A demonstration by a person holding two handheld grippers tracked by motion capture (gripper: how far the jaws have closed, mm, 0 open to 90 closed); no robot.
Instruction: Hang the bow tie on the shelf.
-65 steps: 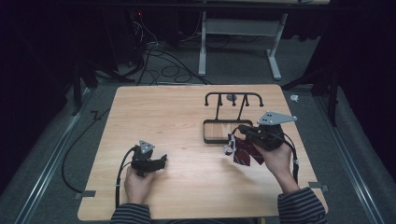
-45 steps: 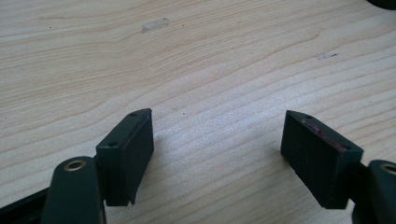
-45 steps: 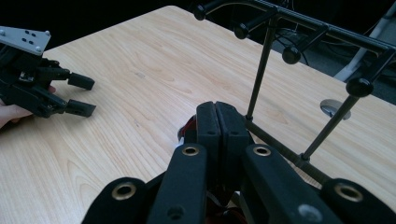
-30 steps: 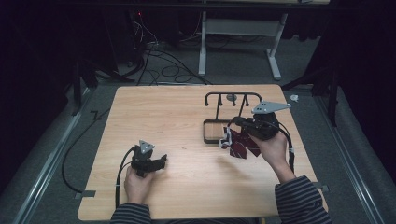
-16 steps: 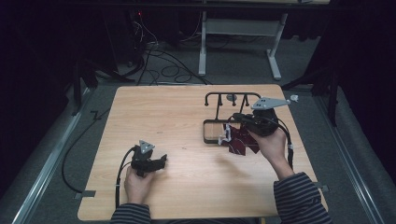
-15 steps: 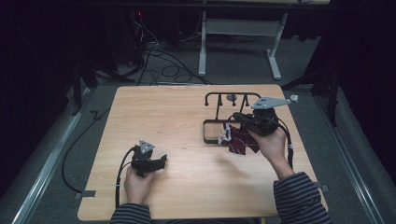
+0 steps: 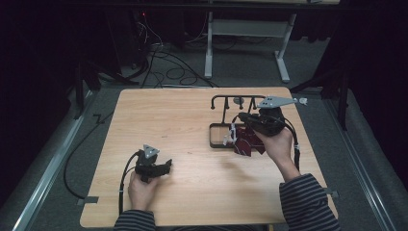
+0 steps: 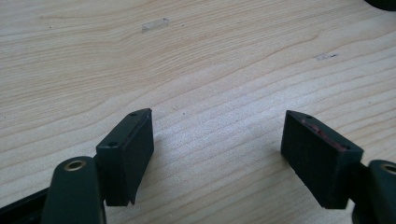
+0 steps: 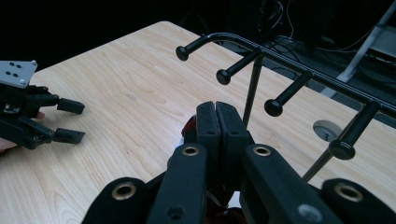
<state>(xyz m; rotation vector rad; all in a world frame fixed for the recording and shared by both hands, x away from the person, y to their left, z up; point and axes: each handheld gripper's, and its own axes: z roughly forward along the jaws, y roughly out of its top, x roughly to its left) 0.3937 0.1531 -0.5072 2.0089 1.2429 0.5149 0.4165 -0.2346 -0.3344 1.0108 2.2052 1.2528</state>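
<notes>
A black rack [image 7: 215, 128] stands at the table's far right, its top bar [image 9: 299, 65] carrying several knob-ended pegs. My right gripper [image 7: 239, 119] is shut on a dark red cloth piece [image 7: 246, 144] with a white tag [image 7: 230, 135], held just above the rack's base and in front of the pegs. In the right gripper view the jaws [image 9: 215, 110] are pressed together, and a sliver of red cloth [image 9: 188, 124] shows below them. My left gripper [image 7: 166, 166] rests on the table near the front left, open with nothing between its pads [image 8: 133, 149].
A small grey round disc [image 7: 239, 101] sits in the tabletop behind the rack. Bare wood [image 7: 168, 115] spreads across the table's middle and left. The left gripper [image 9: 70, 121] shows far off in the right gripper view. Cables and a desk frame [image 7: 245, 29] lie on the floor beyond.
My right gripper has carried the red cloth piece away from the person and slightly left, up close to the rack's pegs. The left gripper has not moved.
</notes>
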